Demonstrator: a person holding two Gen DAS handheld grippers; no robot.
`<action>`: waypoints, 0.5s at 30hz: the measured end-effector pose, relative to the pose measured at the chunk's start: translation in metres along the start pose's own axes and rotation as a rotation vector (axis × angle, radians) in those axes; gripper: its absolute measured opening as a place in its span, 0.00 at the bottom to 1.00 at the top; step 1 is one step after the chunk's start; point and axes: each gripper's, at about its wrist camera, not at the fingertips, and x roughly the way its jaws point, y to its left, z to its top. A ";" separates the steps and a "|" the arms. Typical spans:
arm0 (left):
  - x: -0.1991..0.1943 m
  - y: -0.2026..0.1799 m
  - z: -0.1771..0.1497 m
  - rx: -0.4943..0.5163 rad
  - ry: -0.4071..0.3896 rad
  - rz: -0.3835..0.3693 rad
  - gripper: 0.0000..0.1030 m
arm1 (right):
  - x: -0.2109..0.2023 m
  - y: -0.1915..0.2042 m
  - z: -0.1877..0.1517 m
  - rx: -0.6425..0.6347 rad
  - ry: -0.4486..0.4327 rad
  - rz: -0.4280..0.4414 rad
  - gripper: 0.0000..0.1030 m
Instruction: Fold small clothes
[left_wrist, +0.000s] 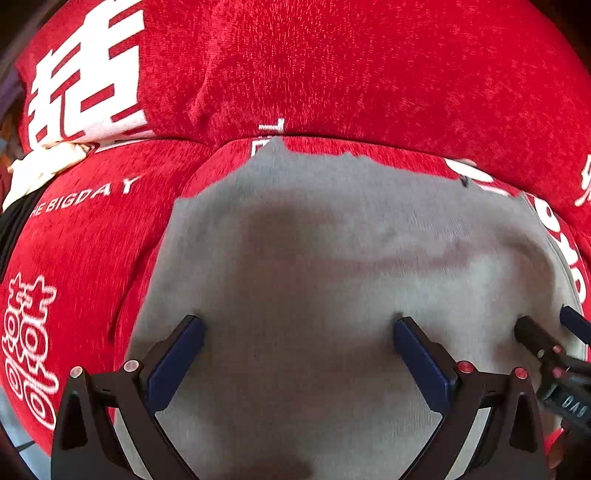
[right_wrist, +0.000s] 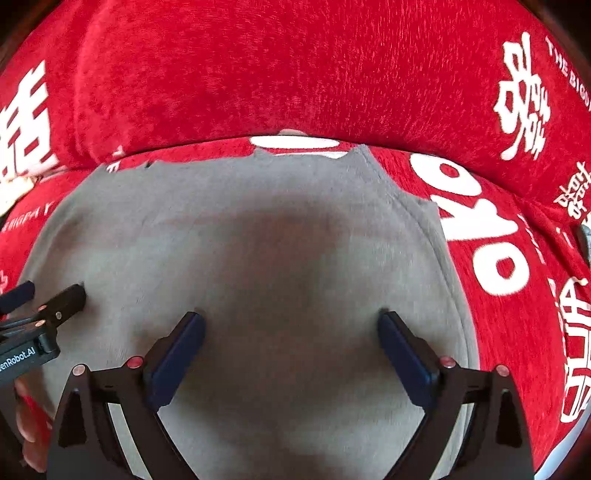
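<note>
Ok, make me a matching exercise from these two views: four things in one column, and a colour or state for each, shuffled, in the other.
Things:
1. garment
2. sofa cover
3. left gripper
4. cloth

Colour or state:
A. red with white lettering
B. cream, crumpled at the far left of the left view
C. grey, spread flat
D. jaws open over the grey fabric

Pairs: 1-C, 2-A, 3-D, 4-B

The right gripper is open over the garment too.
</note>
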 end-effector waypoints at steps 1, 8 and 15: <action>0.004 0.000 0.006 -0.003 0.005 0.000 1.00 | 0.005 -0.003 0.009 0.017 0.010 0.003 0.94; 0.032 0.010 0.041 -0.062 0.058 -0.005 1.00 | 0.036 0.003 0.042 -0.045 0.031 -0.037 1.00; -0.020 0.065 0.019 -0.174 -0.019 -0.086 1.00 | -0.001 -0.010 0.031 0.024 -0.025 -0.015 1.00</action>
